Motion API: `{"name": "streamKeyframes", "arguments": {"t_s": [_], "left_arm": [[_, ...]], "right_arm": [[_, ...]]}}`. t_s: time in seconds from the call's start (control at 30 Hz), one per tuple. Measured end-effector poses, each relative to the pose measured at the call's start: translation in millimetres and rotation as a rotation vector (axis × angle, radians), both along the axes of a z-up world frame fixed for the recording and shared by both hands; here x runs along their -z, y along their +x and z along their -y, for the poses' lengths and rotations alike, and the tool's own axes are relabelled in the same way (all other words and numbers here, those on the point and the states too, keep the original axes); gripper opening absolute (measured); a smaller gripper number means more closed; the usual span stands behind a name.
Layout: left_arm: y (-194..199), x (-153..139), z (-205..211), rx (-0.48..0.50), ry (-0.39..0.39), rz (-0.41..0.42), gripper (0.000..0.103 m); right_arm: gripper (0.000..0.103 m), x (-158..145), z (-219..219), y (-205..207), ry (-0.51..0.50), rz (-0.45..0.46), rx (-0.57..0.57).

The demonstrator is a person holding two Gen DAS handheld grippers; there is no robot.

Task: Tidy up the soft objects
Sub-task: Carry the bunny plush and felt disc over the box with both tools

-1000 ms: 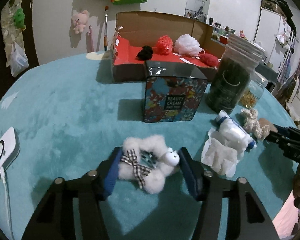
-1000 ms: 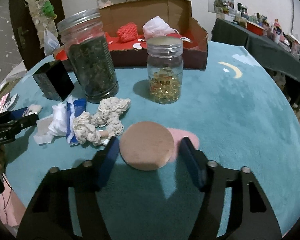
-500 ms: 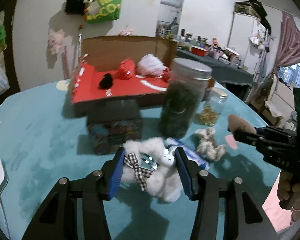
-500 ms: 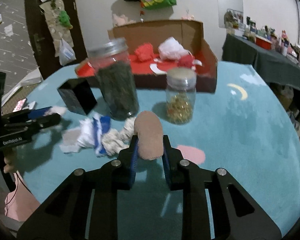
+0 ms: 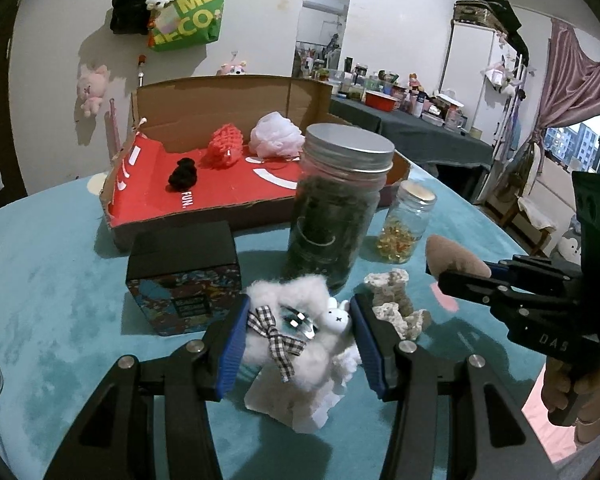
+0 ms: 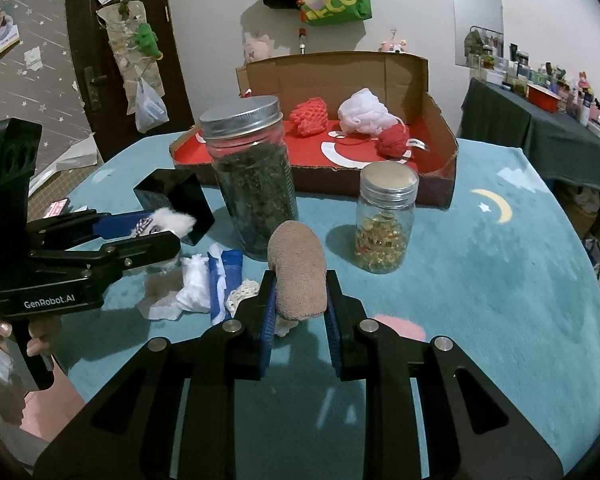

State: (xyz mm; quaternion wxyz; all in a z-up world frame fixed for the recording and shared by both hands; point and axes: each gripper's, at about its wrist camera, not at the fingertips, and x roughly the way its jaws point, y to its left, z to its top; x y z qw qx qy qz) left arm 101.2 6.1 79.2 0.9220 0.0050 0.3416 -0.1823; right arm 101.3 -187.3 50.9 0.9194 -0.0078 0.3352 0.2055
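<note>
Can't see my own hands on the handles except a bit of fingers under the right gripper's body at the left cam's right edge, and fingers (image 6: 40, 344) on the left grip at the right cam's left edge; rest cut off by the fisheye rim. Crochet piece (image 5: 396, 304) is partly behind my left pad, and the white tissue wad (image 6: 192, 292) w/ the blue pack (image 6: 224, 280) is half hidden by the right gripper's fingers. Label on the patterned tin (image 5: 184, 276) is too blurred to read. Left gripper (image 5: 300, 336) tilts down toward the teal mat (image 5: 60, 300), pads clamped on the fluffy white plush (image 5: 296, 332); plush is clear of the mat, its plaid bow faces the cam, the small bunny head sits to the right by the right pad, body lies roughly crosswise btwn the pads. Right gripper (image 6: 300, 304) also angled down, jaws squeezed tight on the brown pad (image 6: 298, 276); pad is folded, edge-on, long axis running up and away from the cam, rounded end up, held above the mat just in front of the tall dark jar (image 6: 252, 184) and left of the small capsule jar (image 6: 386, 224). Cardboard tray (image 6: 440, 160) w/ red liner sits behind both jars, holding a red mesh ball (image 6: 310, 118), white pouf (image 6: 364, 114), red yarn ball (image 6: 394, 140); black scrunchie (image 5: 184, 174) shows only on the left cam.
</note>
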Motion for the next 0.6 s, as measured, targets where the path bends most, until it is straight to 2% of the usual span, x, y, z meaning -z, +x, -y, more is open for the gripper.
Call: {"name": "streamKeyframes", "arguments": {"t_s": [0.3,0.6], "left_arm": [[-2,7,-26,-0.065,0.013,-0.017,0.053],[-4,16,-66,-0.144,0.019,-0.053,0.053]], "right_arm": [[0.021,4,11,2,0.005,-0.015,0.028],[0.021,13,41,11,0.004,-0.056,0.096]]}}
